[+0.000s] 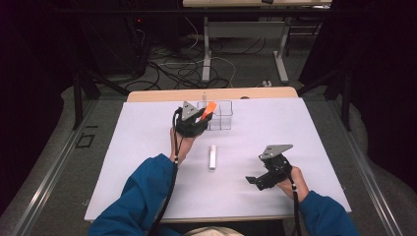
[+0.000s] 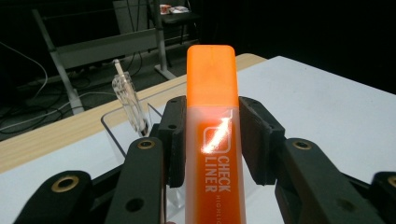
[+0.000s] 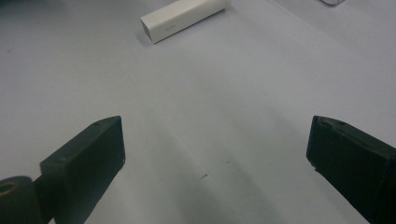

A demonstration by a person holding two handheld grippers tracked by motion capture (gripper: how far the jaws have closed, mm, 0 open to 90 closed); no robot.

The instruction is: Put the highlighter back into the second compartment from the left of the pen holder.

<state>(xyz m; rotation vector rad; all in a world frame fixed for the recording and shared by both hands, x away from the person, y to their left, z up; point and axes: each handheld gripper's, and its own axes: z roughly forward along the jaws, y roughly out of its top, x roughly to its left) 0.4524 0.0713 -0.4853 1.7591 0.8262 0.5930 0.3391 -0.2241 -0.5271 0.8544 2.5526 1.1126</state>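
Gripping an orange highlighter (image 2: 212, 140), the left hand-held gripper (image 1: 193, 123) hovers beside a clear bin (image 1: 223, 118).

On the orange highlighter (image 2: 212, 154) you can read "CHECK LINER" in white, beside a small square logo; the smaller line beneath it is too faint to read.

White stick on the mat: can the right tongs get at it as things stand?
Probably yes. The right tongs stand open and empty, the white stick lies alone, and bare mat lies between them.
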